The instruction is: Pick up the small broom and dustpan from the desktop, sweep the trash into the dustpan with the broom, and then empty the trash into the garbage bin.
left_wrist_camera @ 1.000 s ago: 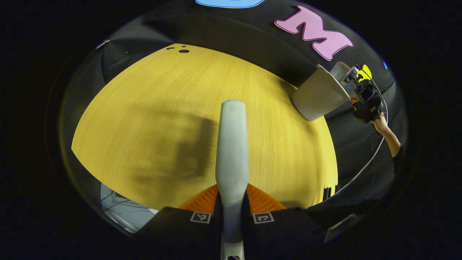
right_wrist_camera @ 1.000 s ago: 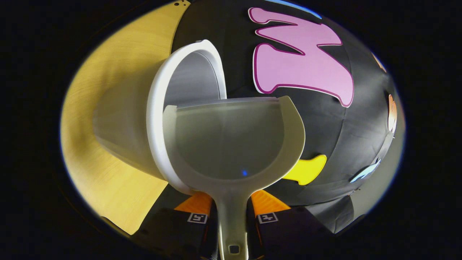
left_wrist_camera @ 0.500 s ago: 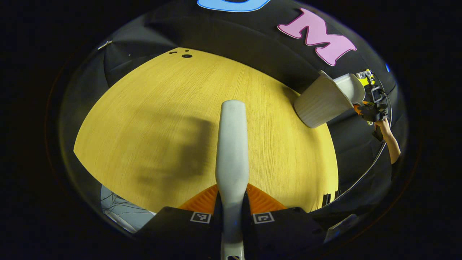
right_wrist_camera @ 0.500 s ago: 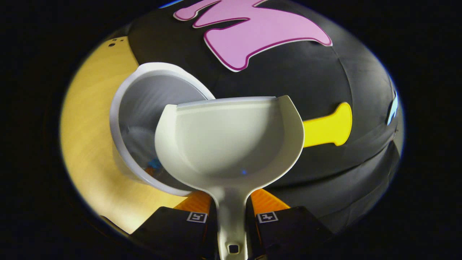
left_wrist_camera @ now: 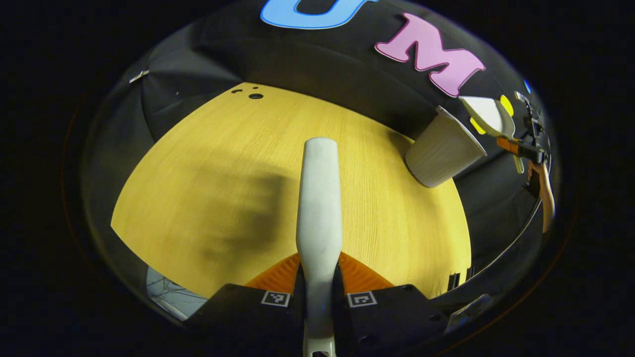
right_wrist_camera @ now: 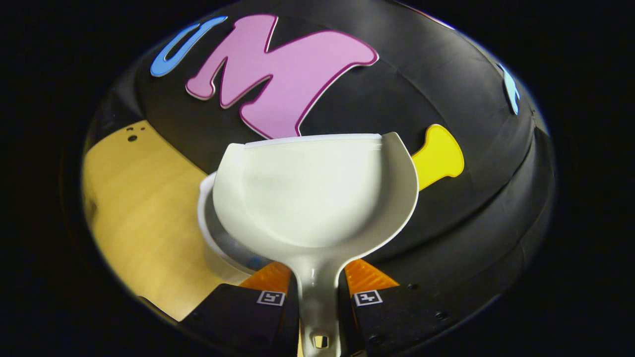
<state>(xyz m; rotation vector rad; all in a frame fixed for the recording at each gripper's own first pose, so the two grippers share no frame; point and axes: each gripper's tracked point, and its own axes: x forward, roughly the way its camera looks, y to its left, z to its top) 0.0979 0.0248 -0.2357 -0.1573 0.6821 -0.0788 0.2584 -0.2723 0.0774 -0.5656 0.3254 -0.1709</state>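
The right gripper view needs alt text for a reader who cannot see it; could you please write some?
The right tongs are shut on the handle of a pale dustpan, whose scoop looks empty. A white bin stands partly hidden behind and below it on a yellow desk, against black cloth.

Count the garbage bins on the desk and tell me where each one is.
1. The garbage bin stands at the desk's far right edge, partly hidden under the dustpan in the right gripper view. Others out of frame can't be excluded.
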